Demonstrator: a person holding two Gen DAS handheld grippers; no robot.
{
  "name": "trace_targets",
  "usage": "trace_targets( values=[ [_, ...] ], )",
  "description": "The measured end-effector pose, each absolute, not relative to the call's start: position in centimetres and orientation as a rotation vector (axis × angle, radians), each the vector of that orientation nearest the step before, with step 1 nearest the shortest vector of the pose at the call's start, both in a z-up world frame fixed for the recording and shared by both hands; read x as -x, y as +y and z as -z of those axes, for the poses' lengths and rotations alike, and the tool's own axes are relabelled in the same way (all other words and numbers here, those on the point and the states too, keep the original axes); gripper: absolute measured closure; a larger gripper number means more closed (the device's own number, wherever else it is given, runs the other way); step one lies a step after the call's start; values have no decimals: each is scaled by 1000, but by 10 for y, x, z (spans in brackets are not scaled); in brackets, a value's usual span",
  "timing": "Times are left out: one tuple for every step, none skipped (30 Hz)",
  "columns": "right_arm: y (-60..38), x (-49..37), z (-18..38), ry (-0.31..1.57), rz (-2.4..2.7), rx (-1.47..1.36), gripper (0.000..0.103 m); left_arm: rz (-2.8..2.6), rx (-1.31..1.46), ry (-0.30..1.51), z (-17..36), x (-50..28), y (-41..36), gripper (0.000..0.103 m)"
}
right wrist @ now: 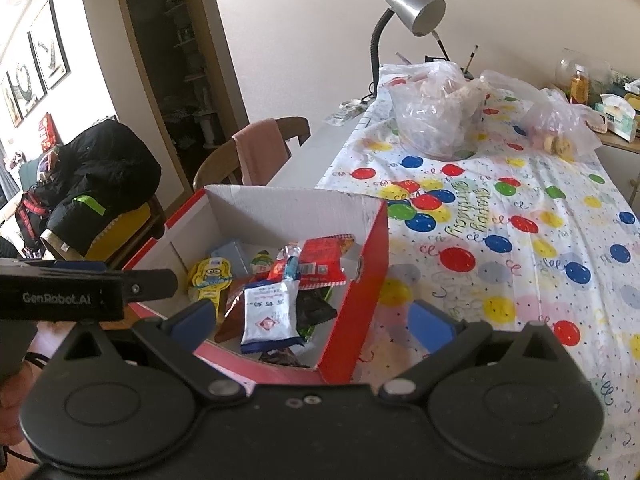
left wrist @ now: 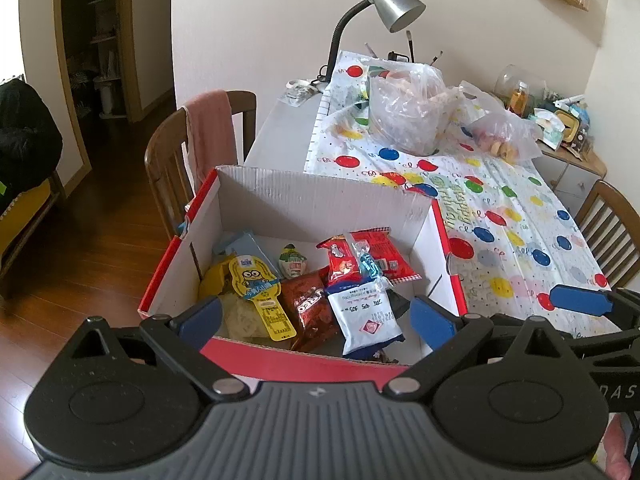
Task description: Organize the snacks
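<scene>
Both grippers hang open and empty: the left gripper (left wrist: 316, 314) sits directly over the red-and-white cardboard box (left wrist: 320, 200) on the tabletop (left wrist: 520, 240), nearer its white-and-blue snack packet (left wrist: 366, 316), which lies lengthwise toward it, than the right gripper (right wrist: 312, 320) is.

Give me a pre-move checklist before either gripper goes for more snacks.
1. Left gripper empty, jaws spread: ok.
2. Right gripper empty, jaws spread: ok.
3. Red box open at the top, with room left near its far wall: ok.
4. Snacks already in the box lie below its rim, the white packet on top of the pile: ok.
5. Big plastic bag and small plastic bag remain on the tablecloth beyond the box; whether they hold snacks to sort: cannot tell.
6. Grippers close together beside the box, so they risk clashing: not ok.
</scene>
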State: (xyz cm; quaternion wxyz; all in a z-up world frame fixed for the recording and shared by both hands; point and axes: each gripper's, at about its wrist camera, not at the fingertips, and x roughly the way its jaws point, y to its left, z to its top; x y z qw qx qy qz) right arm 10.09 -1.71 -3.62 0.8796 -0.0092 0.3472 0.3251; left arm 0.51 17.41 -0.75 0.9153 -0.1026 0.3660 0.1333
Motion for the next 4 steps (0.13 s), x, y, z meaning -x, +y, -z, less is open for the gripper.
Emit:
trace_targets(
  values=[
    [-18,-101,37,725,-674,18,0,-274,210,754,8,-5,173,2],
    [-18,-101,38,727,-671,16,0,-273,211,755,8,-6,174,2],
    [-19,-101,39,730,-668,15,0,-271,211,756,8,-6,174,2],
    [-20,-102,39,731,-665,14,0,-270,209,758,8,-7,173,2]
  ],
)
